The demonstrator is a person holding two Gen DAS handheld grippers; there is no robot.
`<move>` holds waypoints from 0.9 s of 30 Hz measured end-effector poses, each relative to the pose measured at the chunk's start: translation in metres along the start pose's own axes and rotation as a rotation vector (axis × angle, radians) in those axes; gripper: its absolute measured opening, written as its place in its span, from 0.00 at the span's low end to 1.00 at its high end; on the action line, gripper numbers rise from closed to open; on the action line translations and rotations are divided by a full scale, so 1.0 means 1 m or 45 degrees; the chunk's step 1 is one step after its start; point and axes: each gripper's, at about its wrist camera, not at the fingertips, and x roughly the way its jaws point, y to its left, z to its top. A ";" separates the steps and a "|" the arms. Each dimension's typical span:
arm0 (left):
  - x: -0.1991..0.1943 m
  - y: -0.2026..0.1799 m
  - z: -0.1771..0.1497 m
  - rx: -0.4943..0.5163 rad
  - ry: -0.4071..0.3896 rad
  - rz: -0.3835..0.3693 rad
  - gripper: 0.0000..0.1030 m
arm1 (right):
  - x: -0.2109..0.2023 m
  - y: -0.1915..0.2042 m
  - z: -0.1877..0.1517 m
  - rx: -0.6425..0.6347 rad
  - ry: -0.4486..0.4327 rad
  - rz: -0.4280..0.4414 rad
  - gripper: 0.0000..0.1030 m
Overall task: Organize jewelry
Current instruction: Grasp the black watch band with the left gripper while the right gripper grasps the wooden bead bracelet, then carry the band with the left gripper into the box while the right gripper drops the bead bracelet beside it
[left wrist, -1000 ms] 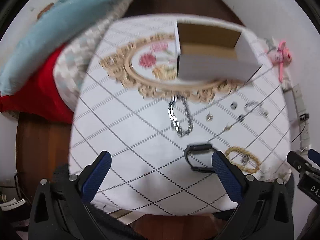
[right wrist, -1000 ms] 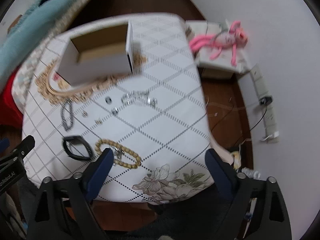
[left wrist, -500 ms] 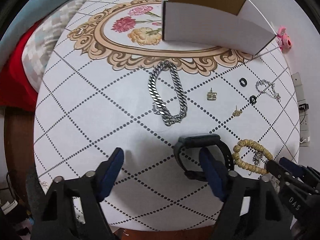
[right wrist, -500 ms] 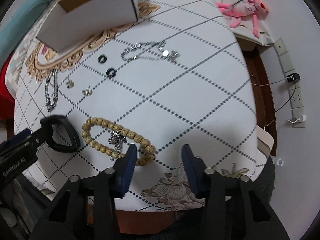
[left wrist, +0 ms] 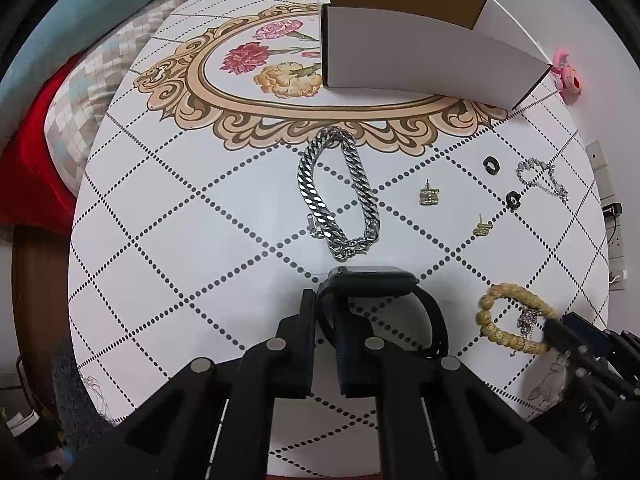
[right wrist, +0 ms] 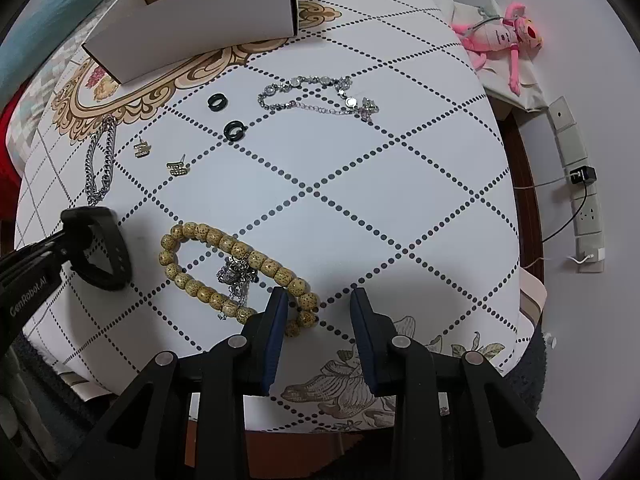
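Note:
My left gripper [left wrist: 325, 312] is shut on the strap of a black watch [left wrist: 384, 284] that lies on the white tablecloth; it also shows in the right wrist view [right wrist: 100, 252]. My right gripper [right wrist: 320, 308] is partly open, its left finger at the near end of a wooden bead bracelet [right wrist: 236, 260] with a small silver chain [right wrist: 236, 276] inside it. A thick silver chain bracelet [left wrist: 340, 192], two gold earrings [left wrist: 430, 196], two black rings [right wrist: 236, 130] and a thin silver bracelet [right wrist: 320, 96] lie farther out. An open white box [left wrist: 420, 56] stands at the back.
The table [right wrist: 360, 184] has a round edge close to both grippers. A pink plush toy [right wrist: 504, 36] and a power strip [right wrist: 576, 168] lie on the floor to the right. Pillows and red fabric [left wrist: 36, 140] lie to the left.
Both grippers moved down toward the table. The left gripper closed on the black watch strap. The right gripper narrowed and came up to the bead bracelet.

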 end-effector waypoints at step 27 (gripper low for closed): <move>-0.102 -0.003 0.048 -0.002 -0.341 -0.042 0.02 | -0.105 0.005 0.061 0.007 -0.285 0.313 0.09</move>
